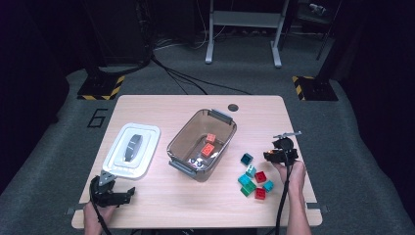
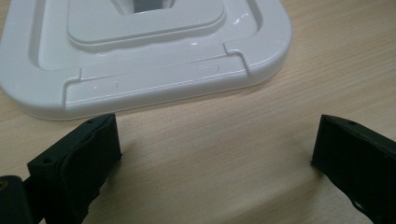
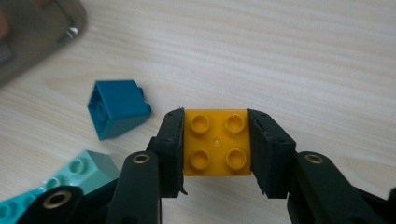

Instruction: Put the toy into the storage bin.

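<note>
Your right gripper (image 3: 216, 142) is clamped on a yellow brick (image 3: 216, 142): in the right gripper view both black pads press flat against its sides, studs facing the camera, and light wood grain of the table (image 3: 303, 56) runs behind it. From the high view you cannot make out that brick at all; there the right gripper (image 1: 274, 155) is a dark shape at the right side of the table (image 1: 161, 205), just beyond the loose pile of bricks (image 1: 254, 182).

Just left of the held brick in the right gripper view lies a dark blue brick (image 3: 117, 108) tipped on its side, apart from the jaws, with a pale teal brick (image 3: 81, 170) nearer the camera. The high view adds what that close view leaves out: red and green bricks in the pile, and the grey bin (image 1: 176, 147) in the table's middle with two orange bricks (image 1: 209, 145) inside. The close view catches just a corner of that bin (image 3: 42, 37) at its top left.

Your left gripper (image 2: 215, 154) stands with its jaws wide apart over bare wood, nothing between them. Its own view shows the near edge of the white lid (image 2: 154, 84) lying flat just beyond the tips; the high view places the left gripper (image 1: 115, 192) at the near left corner, with the lid (image 1: 147, 152) left of the bin.
</note>
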The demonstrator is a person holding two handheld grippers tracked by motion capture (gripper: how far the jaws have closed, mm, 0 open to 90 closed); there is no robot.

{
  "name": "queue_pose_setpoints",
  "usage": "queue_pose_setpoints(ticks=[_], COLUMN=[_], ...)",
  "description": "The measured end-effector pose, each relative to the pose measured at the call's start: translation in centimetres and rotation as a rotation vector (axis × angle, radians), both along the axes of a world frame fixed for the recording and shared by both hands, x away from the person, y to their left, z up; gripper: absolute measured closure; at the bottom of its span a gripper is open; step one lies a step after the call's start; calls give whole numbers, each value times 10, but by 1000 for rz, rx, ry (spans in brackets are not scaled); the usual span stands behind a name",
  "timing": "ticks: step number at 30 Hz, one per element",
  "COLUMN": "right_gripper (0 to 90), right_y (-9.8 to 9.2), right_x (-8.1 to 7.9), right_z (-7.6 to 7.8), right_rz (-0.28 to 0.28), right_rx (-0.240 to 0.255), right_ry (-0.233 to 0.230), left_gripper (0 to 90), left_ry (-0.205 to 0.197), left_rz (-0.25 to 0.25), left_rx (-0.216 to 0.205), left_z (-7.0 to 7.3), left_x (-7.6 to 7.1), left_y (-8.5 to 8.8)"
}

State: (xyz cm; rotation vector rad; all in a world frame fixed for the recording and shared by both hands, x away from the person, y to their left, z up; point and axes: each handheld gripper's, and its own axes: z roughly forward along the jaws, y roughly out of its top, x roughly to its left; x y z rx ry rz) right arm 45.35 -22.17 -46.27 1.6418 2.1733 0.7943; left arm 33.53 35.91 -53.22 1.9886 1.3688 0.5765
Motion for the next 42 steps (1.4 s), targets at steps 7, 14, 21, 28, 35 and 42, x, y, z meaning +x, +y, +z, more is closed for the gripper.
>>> queue_pose_setpoints(ticks=[7, 14, 21, 28, 35, 42], right_gripper=[591, 591, 591, 591, 591, 591], right_y=[7, 16, 30, 46, 64, 84], right_x=[2, 4, 4, 8, 14, 21], right_z=[22, 42, 66, 88, 103, 117], right_rz=[11, 24, 54, 86, 121, 159], right_rx=[-2, 13, -7, -24, -43, -49], right_ry=[-55, -85, -123, -161, -182, -203], left_gripper=[8, 8, 8, 8, 8, 8], left_ry=[7, 6, 6, 6, 6, 1], left_rz=[-10, -9, -8, -9, -8, -1], left_rx=[11, 10, 9, 9, 10, 1], left_z=[1, 1, 0, 0, 0, 0], left_x=[0, 0, 0, 0, 0, 0], left_y=[1, 1, 1, 1, 1, 0])
